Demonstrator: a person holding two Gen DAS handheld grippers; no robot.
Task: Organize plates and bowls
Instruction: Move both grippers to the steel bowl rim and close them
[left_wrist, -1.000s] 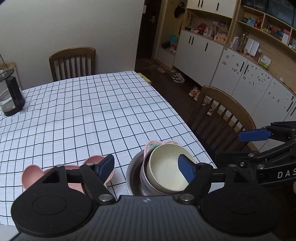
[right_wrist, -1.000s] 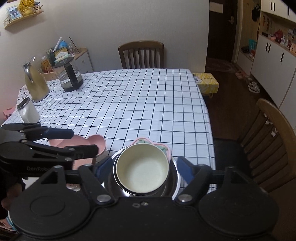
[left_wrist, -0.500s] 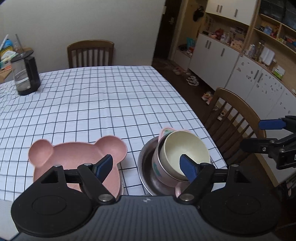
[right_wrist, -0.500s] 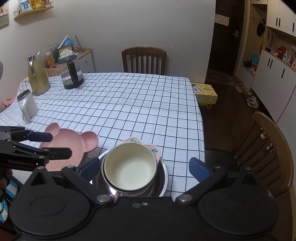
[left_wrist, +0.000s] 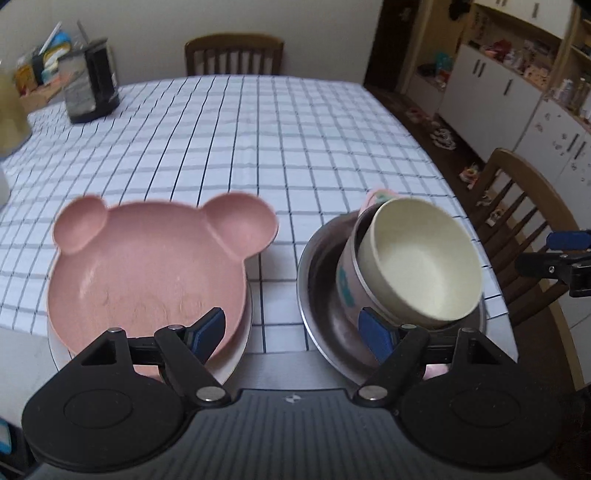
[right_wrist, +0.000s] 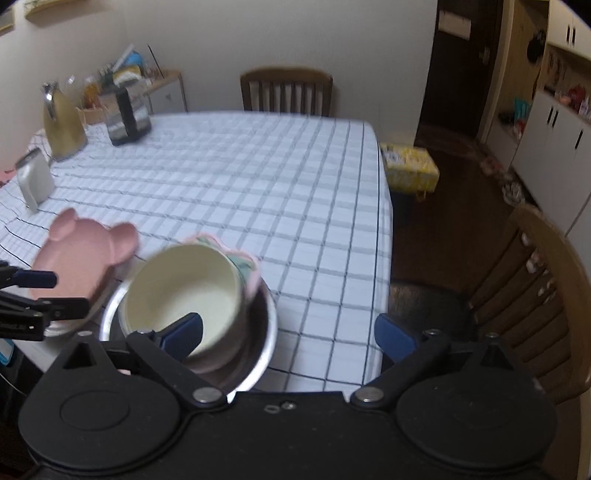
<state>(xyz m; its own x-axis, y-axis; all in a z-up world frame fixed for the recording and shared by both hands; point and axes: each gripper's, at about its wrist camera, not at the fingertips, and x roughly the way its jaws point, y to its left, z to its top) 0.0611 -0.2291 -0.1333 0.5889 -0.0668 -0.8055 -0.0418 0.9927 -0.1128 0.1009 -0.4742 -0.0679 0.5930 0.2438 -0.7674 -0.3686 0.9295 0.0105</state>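
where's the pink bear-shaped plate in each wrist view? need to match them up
Left wrist: pink bear plate lower left, just ahead of the left finger.
Right wrist: pink bear plate at the left edge, mid-height.
Shared landmark: cream bowl, on the plate's right in both.

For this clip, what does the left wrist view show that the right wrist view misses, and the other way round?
Only the left wrist view shows the full inside of the pink bear plate and the white cabinets.

Only the right wrist view shows the yellow box on the floor, the yellow kettle and the mug.

Both show the cream bowl stacked in the steel bowl on the checked tablecloth, with both tongs open.
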